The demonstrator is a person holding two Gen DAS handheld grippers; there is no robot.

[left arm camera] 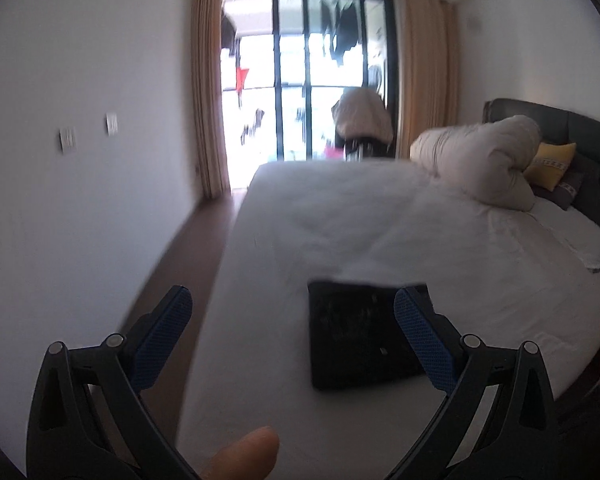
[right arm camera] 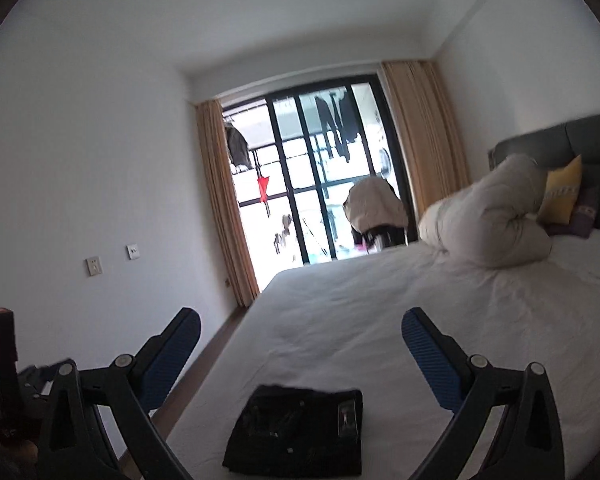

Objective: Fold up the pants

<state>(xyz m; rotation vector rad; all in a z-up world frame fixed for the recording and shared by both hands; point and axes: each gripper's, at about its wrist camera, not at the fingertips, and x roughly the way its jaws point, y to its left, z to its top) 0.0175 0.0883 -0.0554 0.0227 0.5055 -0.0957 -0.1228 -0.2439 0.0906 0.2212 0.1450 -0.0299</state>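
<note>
Black pants, folded into a compact rectangle, flat on white bed.

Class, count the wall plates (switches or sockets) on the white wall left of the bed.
2. One white wall plate sits lower and nearer the camera; the other white plate is slightly higher, closer to the curtained window. Others may be out of frame.

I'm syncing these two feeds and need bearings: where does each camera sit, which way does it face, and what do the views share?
Left wrist: on the left gripper, raised over the bed, facing the balcony window; its two open blue-padded fingers and a fingertip show.
Right wrist: on the right gripper, also above the bed, tilted higher toward window and ceiling; its open fingers show, and the other handheld unit at the left edge.
Shared: the folded black pants, rolled duvet, yellow pillow, curtains, window.
</note>
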